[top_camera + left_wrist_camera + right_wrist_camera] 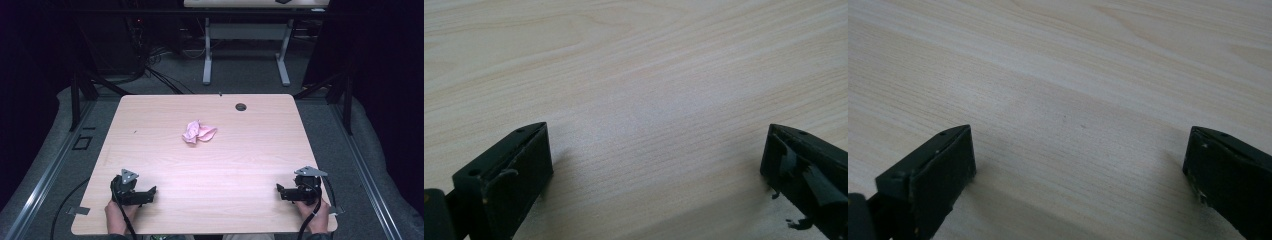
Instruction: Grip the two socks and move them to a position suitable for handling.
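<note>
Lying crumpled a little beyond the middle of the wooden table (165, 165), toward twelve o'clock from the person, the pink cloth (198, 132) is sitting alone, well apart from both grippers and untouched. The left gripper (150, 193) is resting near the front edge at about seven o'clock from the cloth, the right gripper (281, 192) at about five o'clock, each pointing inward toward the other. Both are standing with their jaws spread wide and holding nothing; in the left gripper view (656, 150) and the right gripper view (1080, 150) bare wood grain is lying between the black jaws. The work in hand is probably reaching for the cloth, and doing it well is likely calling for bringing the grippers forward and inward, lowering one over a raised fold at the bundle's edge rather than its flat centre, and keeping the jaws wide until the fabric is truly between them, so that the cloth is not being pushed along the smooth top. The high view is giving the cloth, the round cable hole (241, 106) at about one o'clock from it, and both hands; the gripper views are giving instead the close gap of the jaws and the scuffed pads (531, 155).
</note>
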Motion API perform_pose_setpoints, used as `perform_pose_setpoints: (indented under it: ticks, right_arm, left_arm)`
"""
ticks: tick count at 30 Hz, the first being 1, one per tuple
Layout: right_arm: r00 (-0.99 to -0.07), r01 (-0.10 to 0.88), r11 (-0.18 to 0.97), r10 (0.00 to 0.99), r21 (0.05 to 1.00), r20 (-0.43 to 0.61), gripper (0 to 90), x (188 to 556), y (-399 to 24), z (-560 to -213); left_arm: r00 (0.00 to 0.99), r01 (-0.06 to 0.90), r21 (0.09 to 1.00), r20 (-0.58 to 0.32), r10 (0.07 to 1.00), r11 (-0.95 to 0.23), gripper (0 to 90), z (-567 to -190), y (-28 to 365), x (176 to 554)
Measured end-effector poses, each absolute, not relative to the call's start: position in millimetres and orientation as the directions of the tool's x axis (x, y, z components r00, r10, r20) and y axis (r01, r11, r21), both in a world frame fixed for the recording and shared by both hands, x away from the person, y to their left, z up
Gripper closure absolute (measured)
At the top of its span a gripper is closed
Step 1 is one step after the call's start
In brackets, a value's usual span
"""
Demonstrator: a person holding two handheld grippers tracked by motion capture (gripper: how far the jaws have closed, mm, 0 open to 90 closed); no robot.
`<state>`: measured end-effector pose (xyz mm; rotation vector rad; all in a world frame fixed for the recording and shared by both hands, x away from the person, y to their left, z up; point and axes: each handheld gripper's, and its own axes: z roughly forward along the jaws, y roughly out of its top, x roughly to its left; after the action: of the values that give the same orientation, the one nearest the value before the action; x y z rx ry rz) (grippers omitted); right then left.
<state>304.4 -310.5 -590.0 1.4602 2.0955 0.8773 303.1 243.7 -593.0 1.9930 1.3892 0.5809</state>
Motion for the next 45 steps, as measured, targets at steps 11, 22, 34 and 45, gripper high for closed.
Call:
perform_pose_setpoints:
  ticks: [11, 22, 34, 45]
  right_arm:
    - [-0.344, 0.661, 0.238, 0.939, 0.712, 0.005, 0.0, 304.5, -310.4, -590.0]
    - [-0.343, 0.661, 0.237, 0.939, 0.712, 0.005, 0.0, 304.5, -310.4, -590.0]
    - [-0.344, 0.662, 0.238, 0.939, 0.710, 0.005, 0.0, 304.5, -310.5, -589.9]
    - [-0.342, 0.662, 0.237, 0.940, 0.711, 0.006, 0.1, 304.5, -310.4, -589.9]
  left_arm:
    - [0.346, 0.668, 0.706, -0.015, 0.938, -0.235, 0.2, -590.9, 244.2, 307.3]
    - [0.417, 0.627, 0.734, -0.035, 0.908, -0.259, 0.3, -554.2, 230.5, 334.5]
    - [0.532, 0.575, 0.742, -0.017, 0.847, -0.346, 0.2, -516.4, 180.9, 391.4]
    - [0.554, 0.591, 0.722, -0.039, 0.831, -0.360, 6.2, -512.6, 135.3, 453.0]
